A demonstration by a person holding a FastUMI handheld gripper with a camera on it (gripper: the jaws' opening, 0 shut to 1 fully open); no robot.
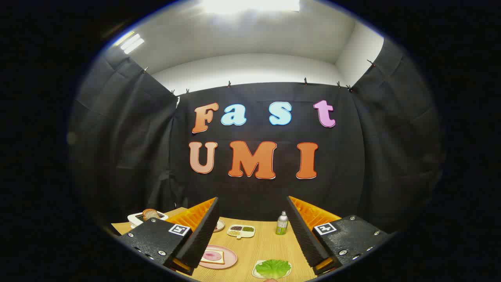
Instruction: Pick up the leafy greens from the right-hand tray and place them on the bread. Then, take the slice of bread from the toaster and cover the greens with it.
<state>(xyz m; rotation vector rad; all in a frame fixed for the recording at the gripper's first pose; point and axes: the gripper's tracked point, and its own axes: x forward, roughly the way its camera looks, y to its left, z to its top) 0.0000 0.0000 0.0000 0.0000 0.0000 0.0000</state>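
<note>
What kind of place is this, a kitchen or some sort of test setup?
Most likely a staged recording booth, not a real kitchen: black cloth is clipped up as walls around a wooden table laid with a toaster holding bread, a pink plate and leafy greens. The gripper is open above the table.

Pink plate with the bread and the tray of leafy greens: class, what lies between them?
Bare wooden table in the gripper view; the open gripper holds nothing.

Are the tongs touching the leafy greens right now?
Apart. The gripper view shows the tongs open above the table, the leafy greens lying untouched on their tray between them.
</note>
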